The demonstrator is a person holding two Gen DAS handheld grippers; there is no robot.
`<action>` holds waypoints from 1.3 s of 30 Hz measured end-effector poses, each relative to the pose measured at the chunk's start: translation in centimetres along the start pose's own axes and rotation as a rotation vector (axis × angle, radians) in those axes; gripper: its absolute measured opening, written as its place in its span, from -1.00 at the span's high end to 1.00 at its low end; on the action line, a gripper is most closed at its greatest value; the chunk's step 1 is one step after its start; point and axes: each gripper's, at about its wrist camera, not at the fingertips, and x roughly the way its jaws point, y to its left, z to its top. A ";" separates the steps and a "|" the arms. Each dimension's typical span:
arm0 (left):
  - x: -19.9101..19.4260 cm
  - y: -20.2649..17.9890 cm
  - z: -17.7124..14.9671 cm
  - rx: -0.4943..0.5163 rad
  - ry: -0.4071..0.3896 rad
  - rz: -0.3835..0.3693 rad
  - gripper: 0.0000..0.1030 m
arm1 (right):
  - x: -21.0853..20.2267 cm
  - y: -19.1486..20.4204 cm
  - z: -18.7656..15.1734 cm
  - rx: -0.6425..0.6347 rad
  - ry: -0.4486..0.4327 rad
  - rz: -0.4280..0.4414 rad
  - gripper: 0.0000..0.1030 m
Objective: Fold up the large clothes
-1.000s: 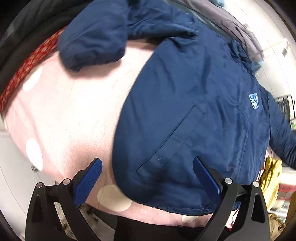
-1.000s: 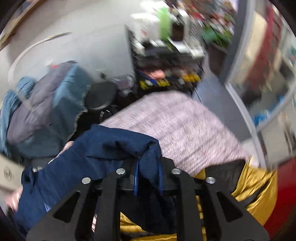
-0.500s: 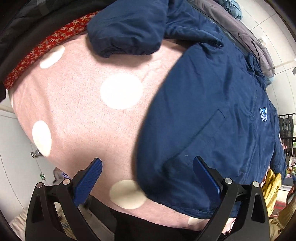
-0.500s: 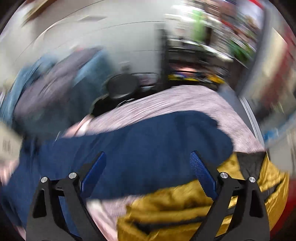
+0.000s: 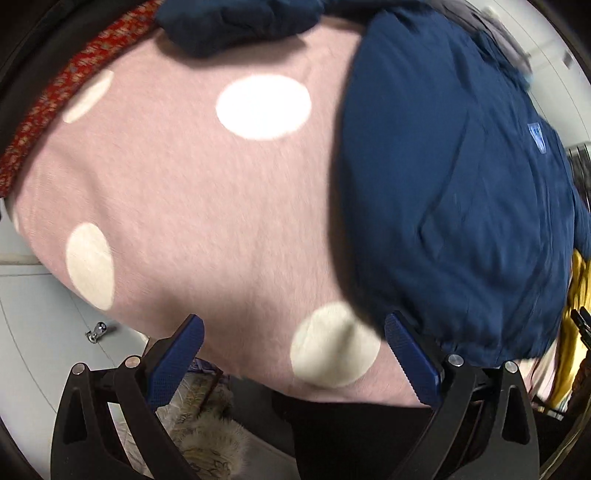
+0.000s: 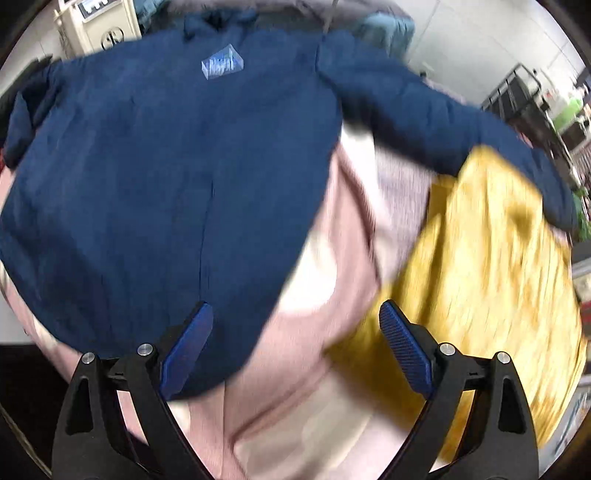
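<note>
A navy blue jacket (image 5: 461, 192) lies spread on a pink blanket with white dots (image 5: 207, 206). One sleeve (image 5: 236, 22) is folded up at the far edge in the left wrist view. The right wrist view shows the jacket's body (image 6: 147, 177) with a light blue logo (image 6: 222, 64) and the other sleeve (image 6: 436, 129) stretched out to the right. My left gripper (image 5: 293, 356) is open and empty above the blanket, just left of the jacket's hem. My right gripper (image 6: 295, 345) is open and empty over the hem's right corner.
A mustard yellow garment (image 6: 487, 280) lies right of the jacket, under the sleeve's end. A red patterned cloth (image 5: 55, 99) edges the blanket's far left. A fur-trimmed item (image 5: 210, 439) lies below the near edge. Shelving (image 6: 524, 96) stands at the far right.
My right gripper let go of the jacket sleeve, opened, and swung down to face the jacket's hem. My left gripper drifted left, so more of the pink blanket shows.
</note>
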 end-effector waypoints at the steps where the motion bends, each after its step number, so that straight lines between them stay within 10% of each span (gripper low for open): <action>1: 0.3 -0.1 -0.2 0.007 0.001 -0.006 -0.87 | 0.2 0.1 -0.9 0.015 0.015 0.002 -0.76; 13: 2.5 -5.0 3.0 0.164 -0.088 0.088 -0.85 | 2.4 5.4 -4.0 -0.067 0.071 0.060 -0.70; 20: 0.9 -8.6 7.0 0.209 -0.142 -0.018 -0.80 | 1.8 7.8 0.7 0.060 0.030 0.262 -0.49; 26: -0.6 -10.2 9.6 0.111 -0.140 -0.200 -0.03 | 1.2 2.3 1.3 0.456 -0.013 0.492 -0.42; 39: -5.7 -7.7 10.2 -0.004 -0.165 -0.384 0.41 | 2.7 1.5 -7.1 0.478 0.006 0.530 -0.42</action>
